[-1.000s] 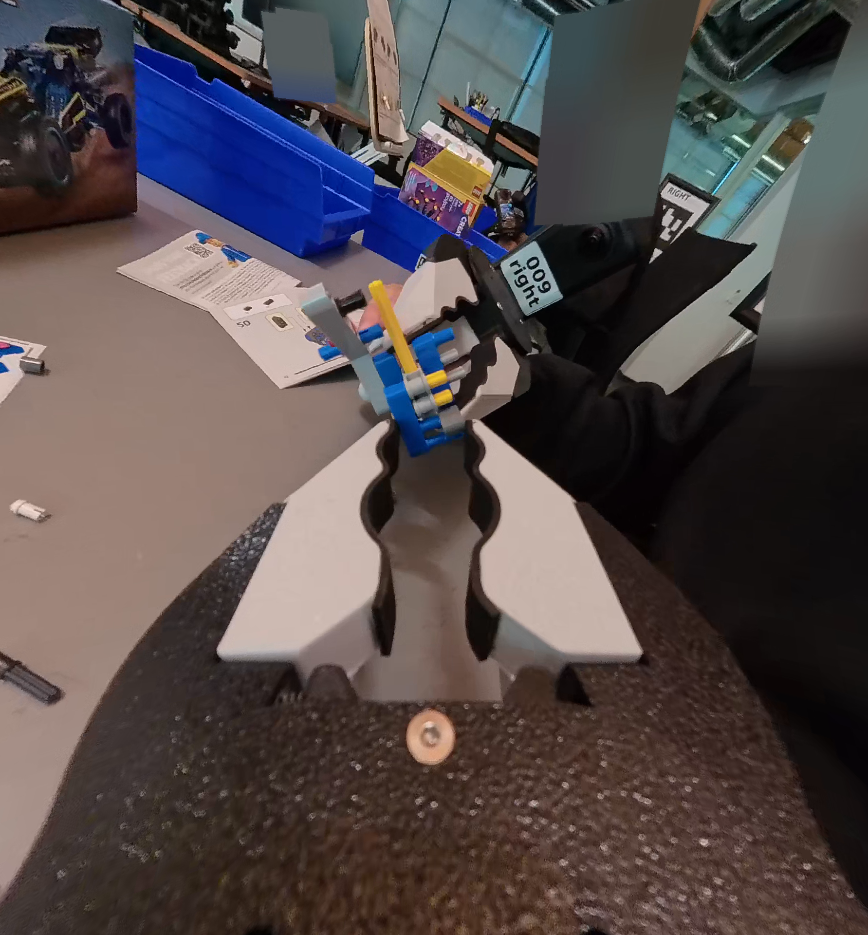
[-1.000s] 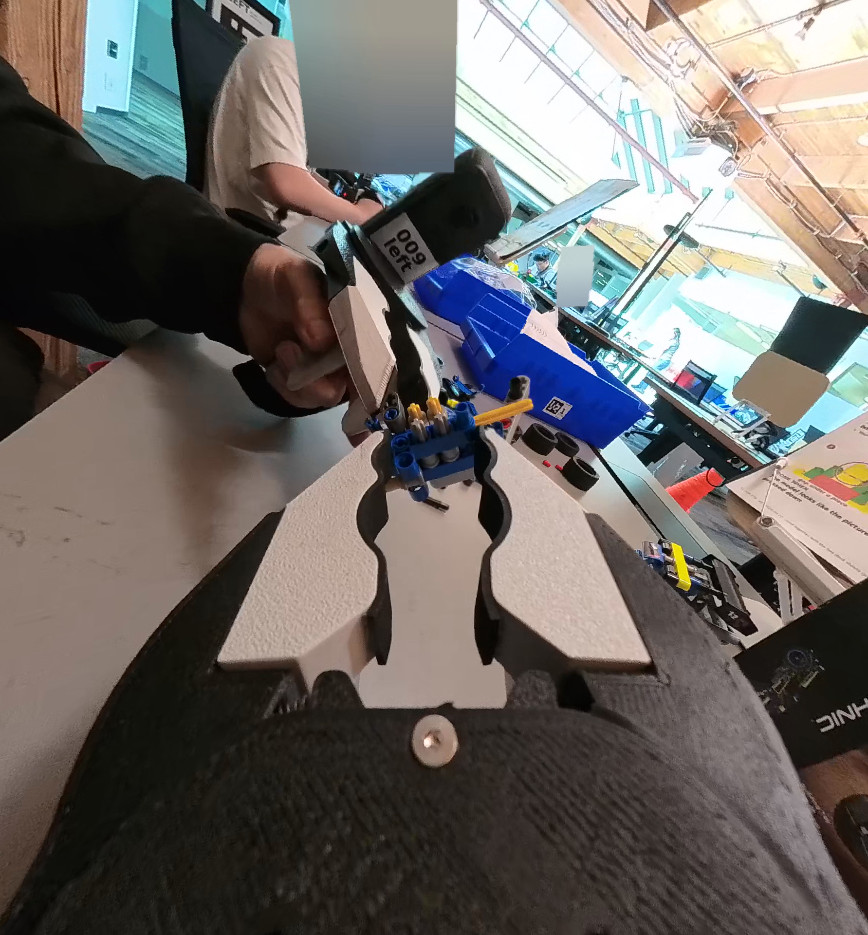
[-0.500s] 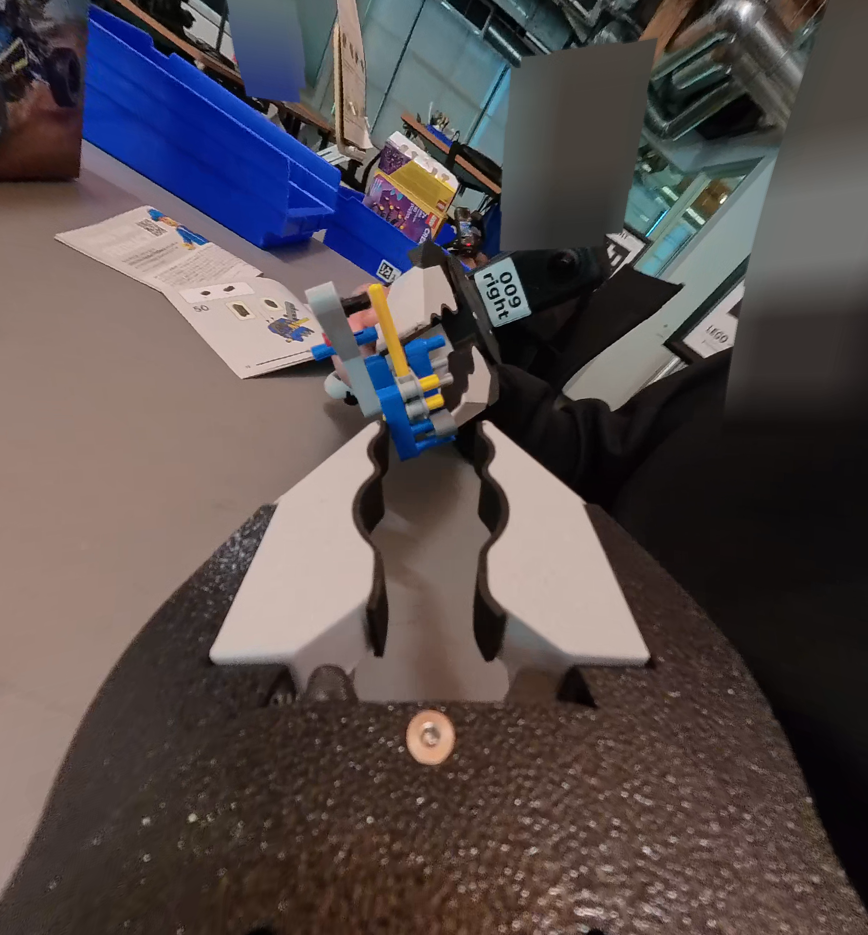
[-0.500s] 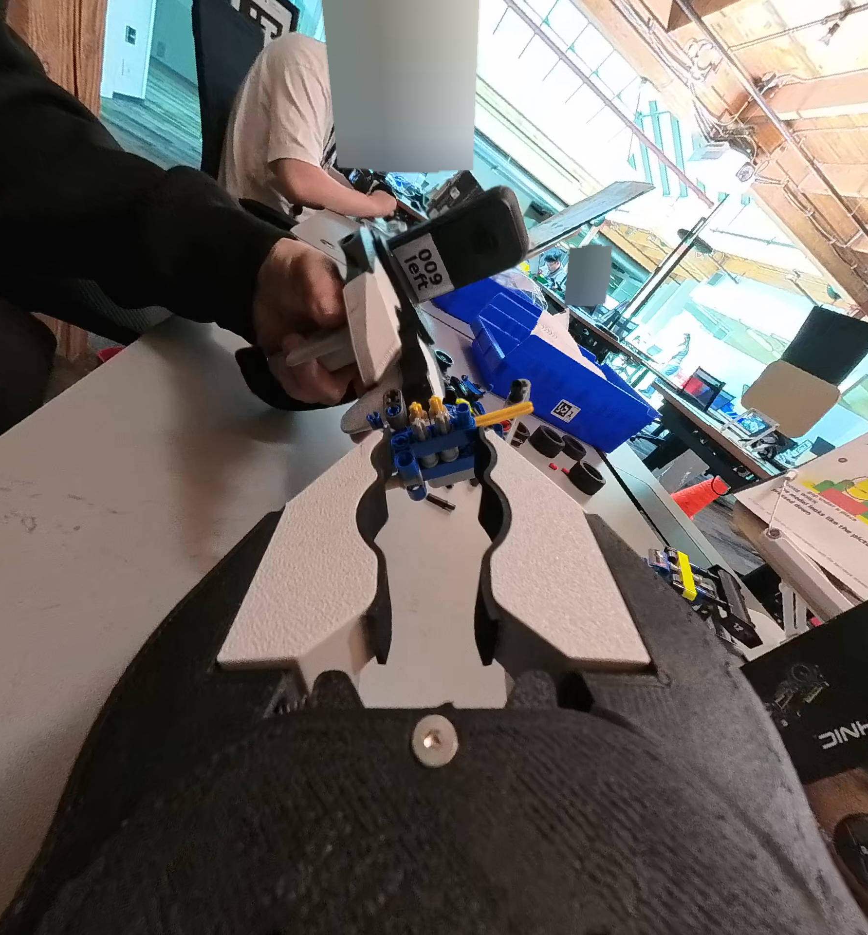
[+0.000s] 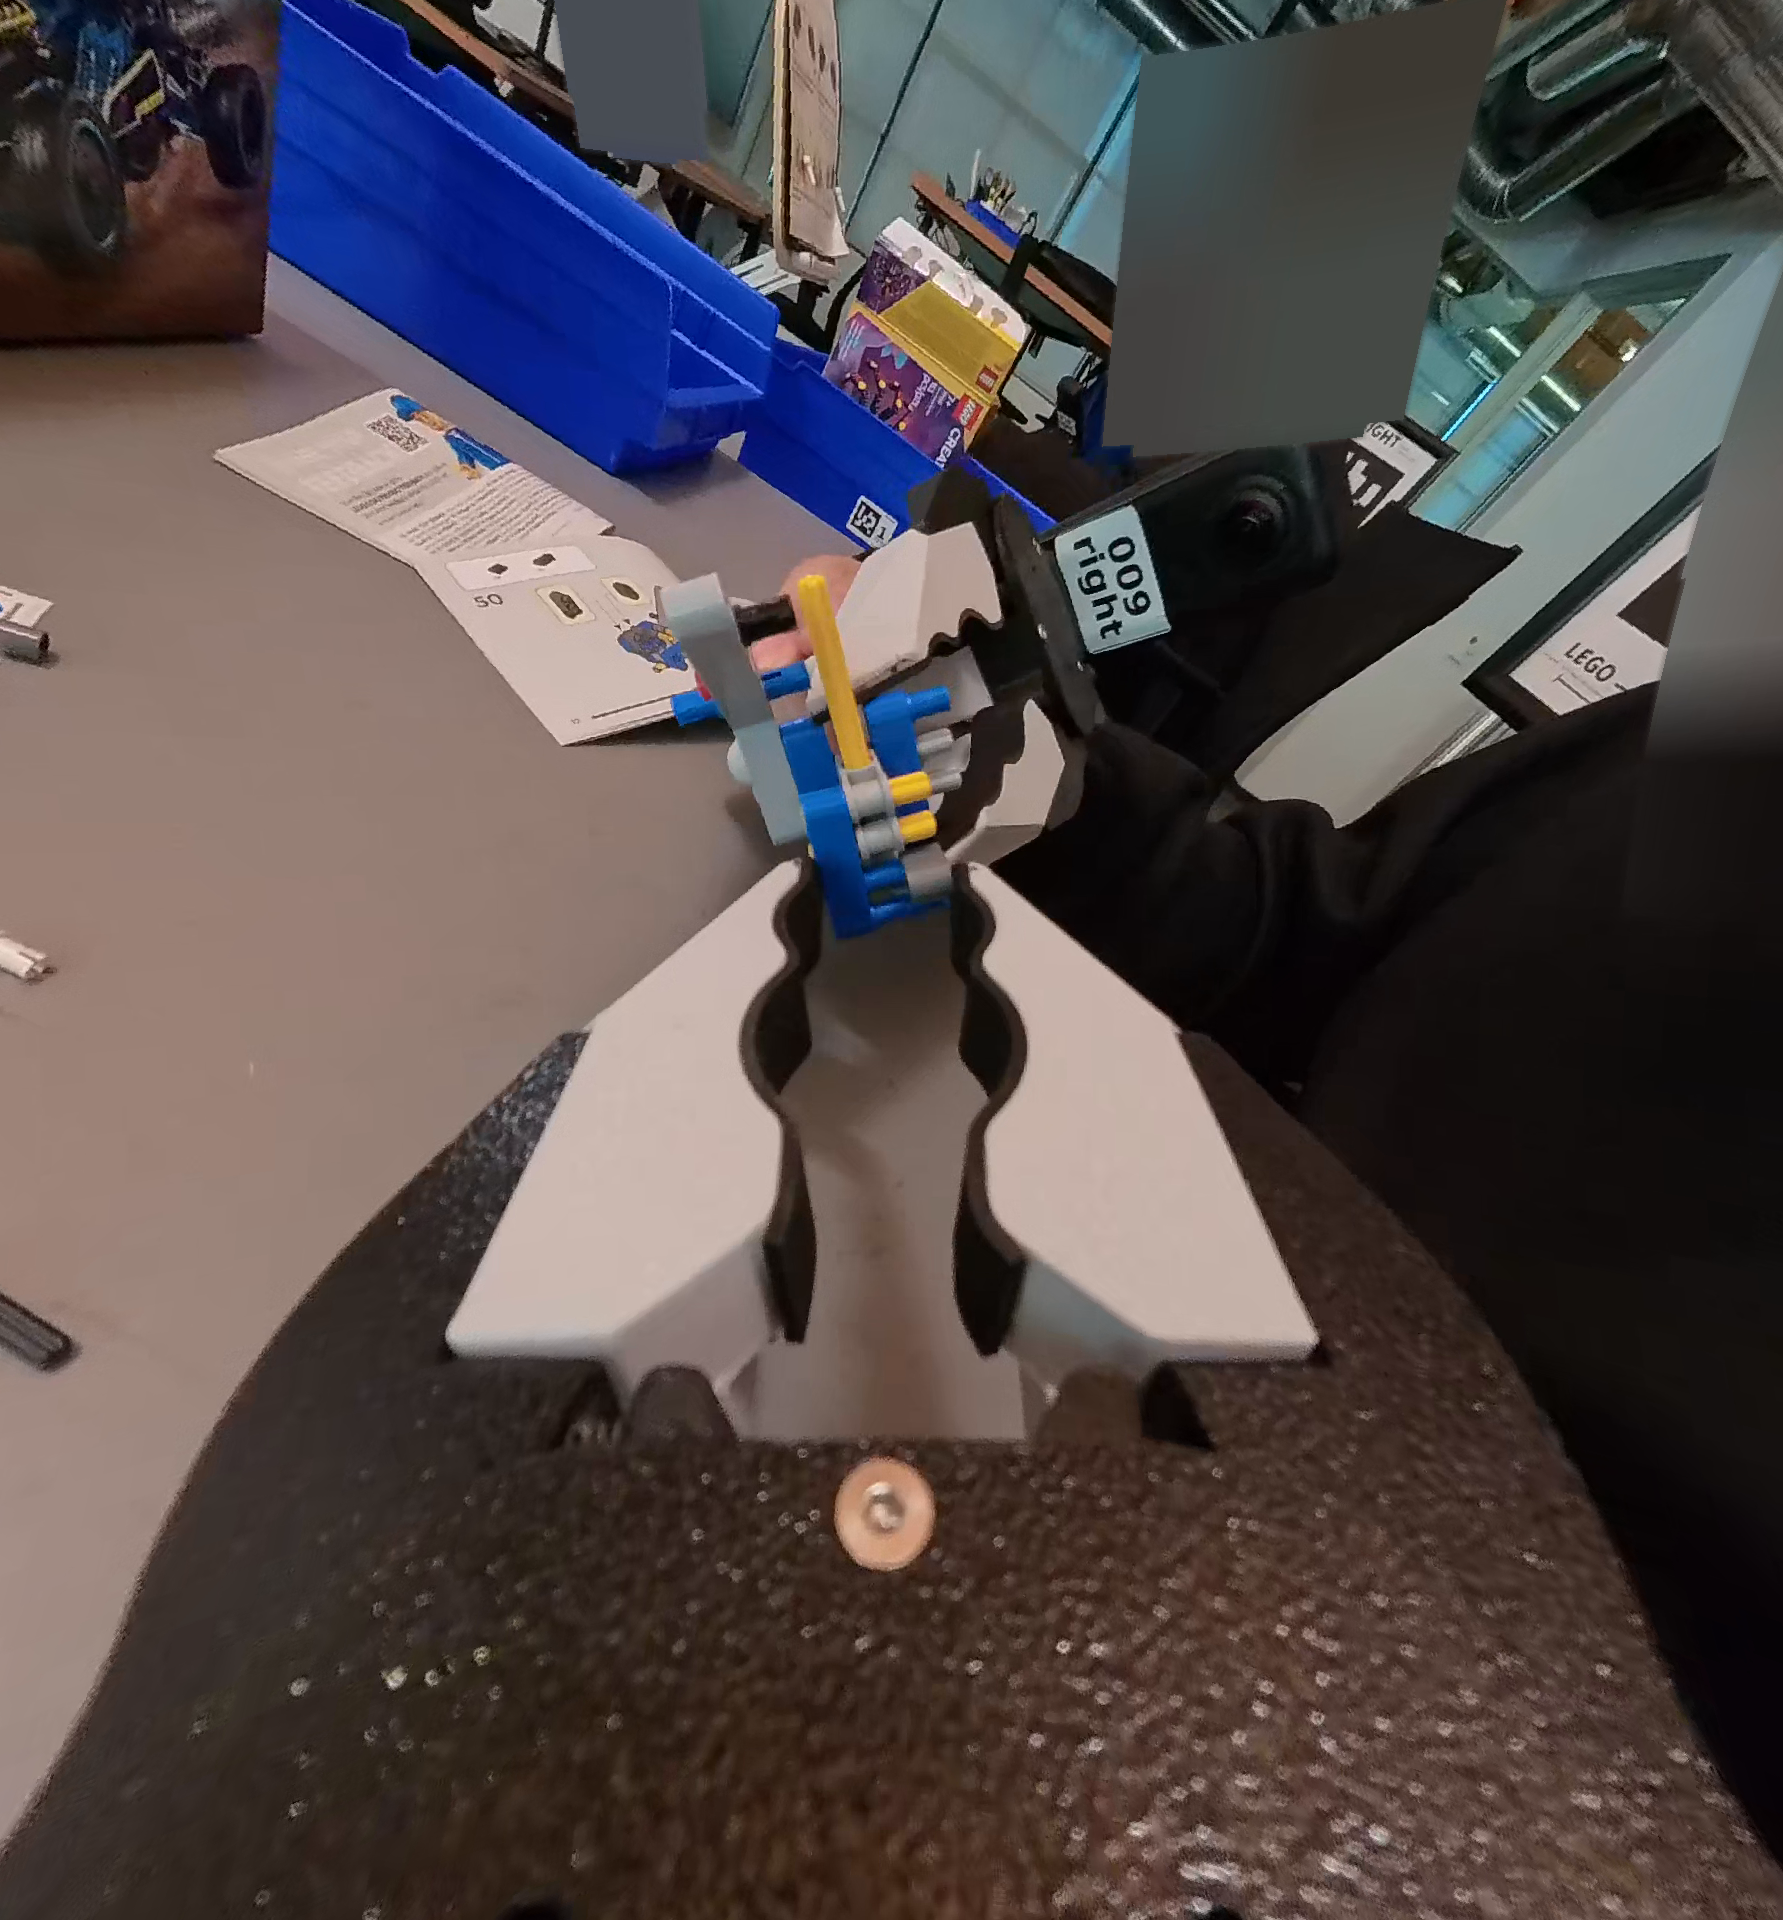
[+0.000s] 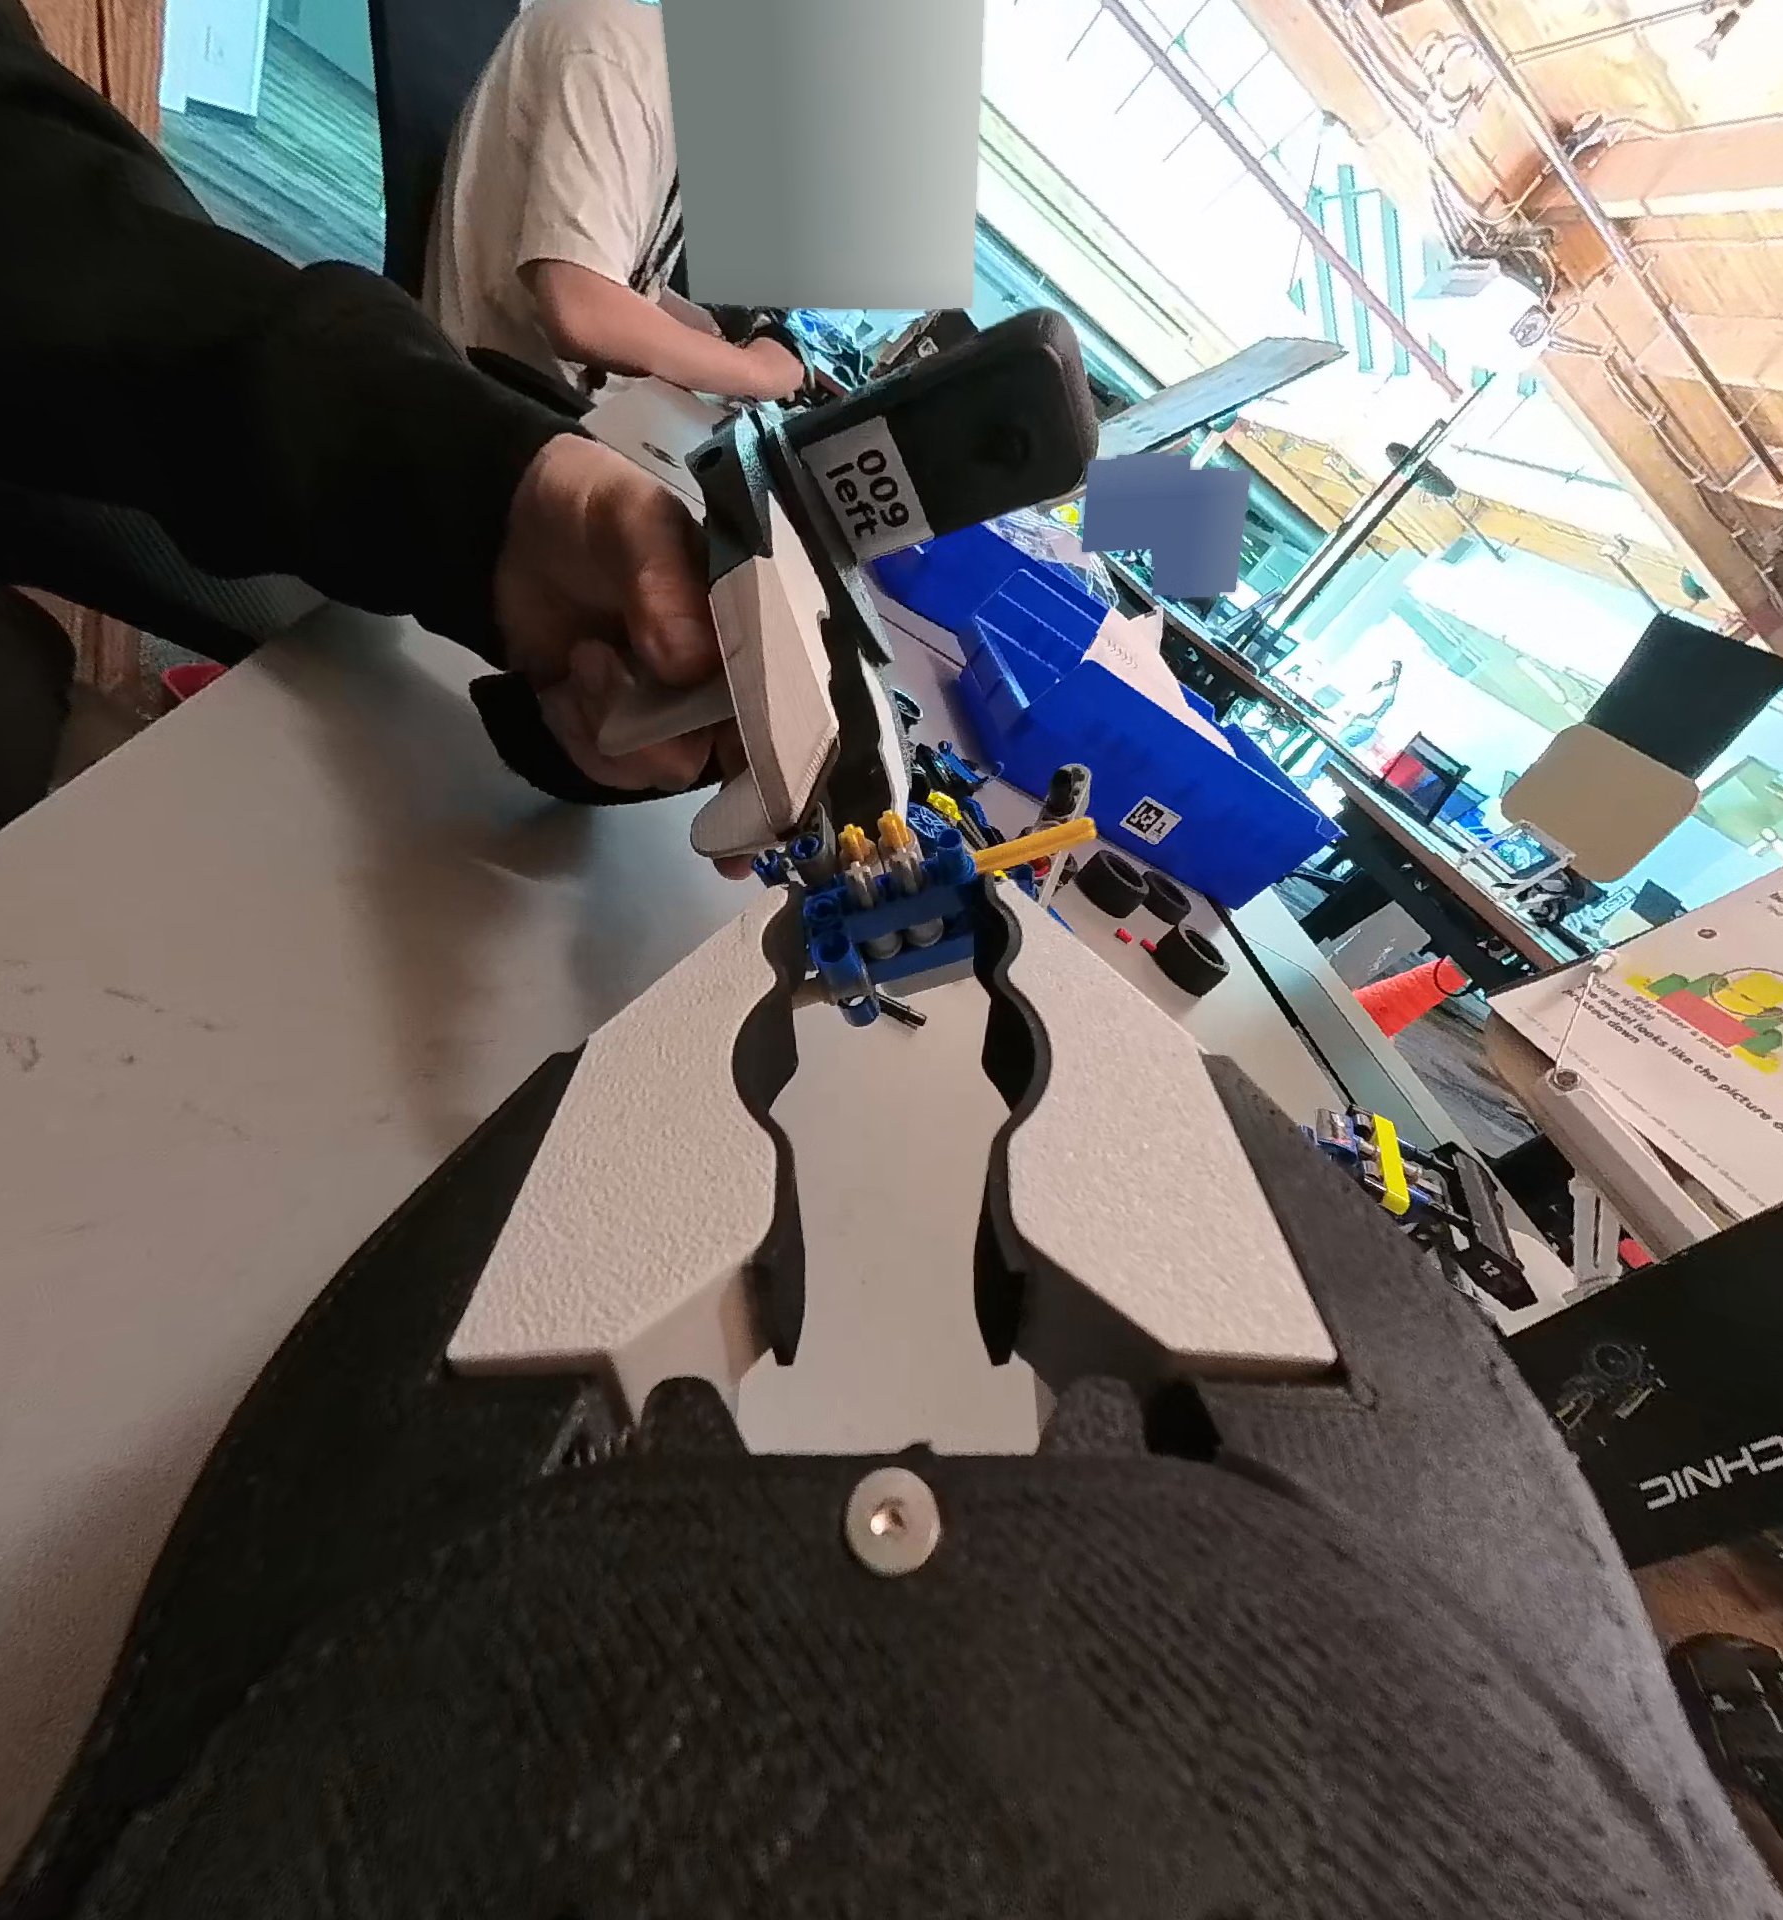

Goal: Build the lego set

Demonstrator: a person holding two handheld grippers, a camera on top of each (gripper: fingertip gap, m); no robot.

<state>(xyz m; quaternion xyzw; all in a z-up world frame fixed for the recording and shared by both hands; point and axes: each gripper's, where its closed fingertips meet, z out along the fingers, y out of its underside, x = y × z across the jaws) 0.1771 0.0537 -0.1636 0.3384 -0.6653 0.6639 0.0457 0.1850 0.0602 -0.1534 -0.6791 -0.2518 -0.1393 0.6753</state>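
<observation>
Both grippers are on the same blue Technic sub-assembly, held up in the air above the grey table, not resting on it.

Your left gripper pinches its lower blue end between the tips. Your right gripper clamps the blue block across its width, with the pins pointing away from its camera. My read: two grips at roughly right angles stop the piece twisting while you press or re-seat something.

The yellow axle sticks out past both sets of tips, and the grey beam juts out on the table side. Both are exposed, so they'd snag first if you swing the piece.

Room: bare table lies below and to the left in the left wrist view. The open instruction booklet is just behind the assembly, and the blue bins sit further back. Loose black tyres lie near the assembly in the right wrist view; avoid setting down there. Small stray parts sit near the table's left side: a white connector and a dark axle.
</observation>
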